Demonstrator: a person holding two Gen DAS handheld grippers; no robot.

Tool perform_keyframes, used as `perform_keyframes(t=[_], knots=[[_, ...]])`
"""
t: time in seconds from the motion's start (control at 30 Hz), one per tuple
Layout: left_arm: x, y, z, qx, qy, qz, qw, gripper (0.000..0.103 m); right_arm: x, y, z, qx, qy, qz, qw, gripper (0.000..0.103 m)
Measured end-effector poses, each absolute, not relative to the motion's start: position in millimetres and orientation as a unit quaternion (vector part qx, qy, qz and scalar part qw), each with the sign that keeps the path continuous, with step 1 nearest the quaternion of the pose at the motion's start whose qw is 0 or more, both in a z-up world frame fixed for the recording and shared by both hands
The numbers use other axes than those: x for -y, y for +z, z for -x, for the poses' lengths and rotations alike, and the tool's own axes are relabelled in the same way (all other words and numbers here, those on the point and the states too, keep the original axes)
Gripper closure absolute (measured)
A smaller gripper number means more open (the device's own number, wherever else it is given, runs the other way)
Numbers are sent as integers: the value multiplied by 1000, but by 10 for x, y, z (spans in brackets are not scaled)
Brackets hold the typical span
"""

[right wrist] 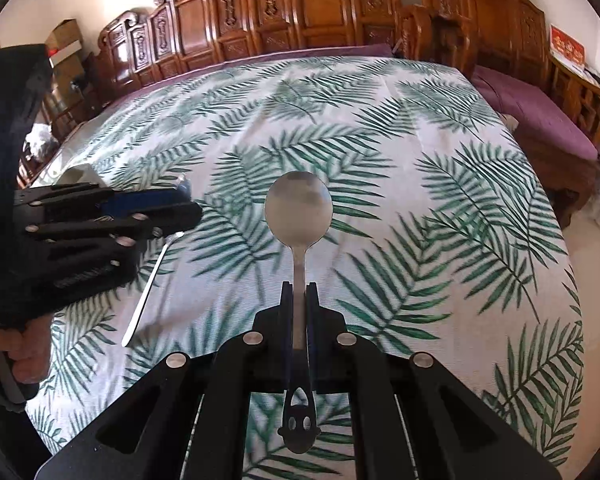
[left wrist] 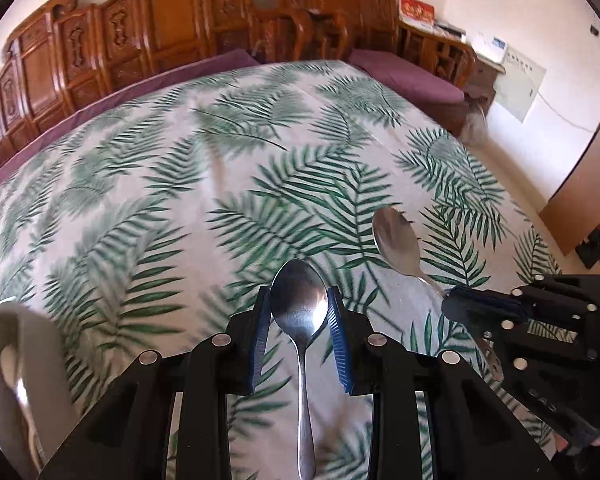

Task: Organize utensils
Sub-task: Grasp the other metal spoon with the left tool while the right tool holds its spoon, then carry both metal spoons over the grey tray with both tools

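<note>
My left gripper (left wrist: 299, 300) is shut on the bowl of a steel spoon (left wrist: 300, 312), whose handle points back toward the camera above the leaf-print tablecloth (left wrist: 180, 168). My right gripper (right wrist: 299, 290) is shut on the neck of a second, round-bowled steel spoon (right wrist: 299, 208), held level above the cloth. That spoon (left wrist: 396, 240) and the right gripper (left wrist: 480, 308) show at the right of the left wrist view. The left gripper (right wrist: 188, 204) and its spoon's handle (right wrist: 148, 284) show at the left of the right wrist view.
A white container (left wrist: 20, 368) with a spoon inside stands at the lower left; it also shows in the right wrist view (right wrist: 80, 174), behind the left gripper. Carved wooden benches (left wrist: 180, 20) with purple cushions (right wrist: 540, 116) line the table's far side and right.
</note>
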State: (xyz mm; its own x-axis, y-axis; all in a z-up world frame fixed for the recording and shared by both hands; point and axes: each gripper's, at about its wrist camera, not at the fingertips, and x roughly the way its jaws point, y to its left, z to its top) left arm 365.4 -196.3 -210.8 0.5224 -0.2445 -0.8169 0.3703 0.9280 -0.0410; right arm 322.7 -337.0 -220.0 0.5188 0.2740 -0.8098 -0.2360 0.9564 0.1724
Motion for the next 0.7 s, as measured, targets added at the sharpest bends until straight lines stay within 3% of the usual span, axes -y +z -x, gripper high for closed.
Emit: perform_keyframes(t=[0.7], knots=[[1152,-1354,-2999,-373,-159,-11,914,76,2661,-1881,-2945,-413,213,20,885,95]])
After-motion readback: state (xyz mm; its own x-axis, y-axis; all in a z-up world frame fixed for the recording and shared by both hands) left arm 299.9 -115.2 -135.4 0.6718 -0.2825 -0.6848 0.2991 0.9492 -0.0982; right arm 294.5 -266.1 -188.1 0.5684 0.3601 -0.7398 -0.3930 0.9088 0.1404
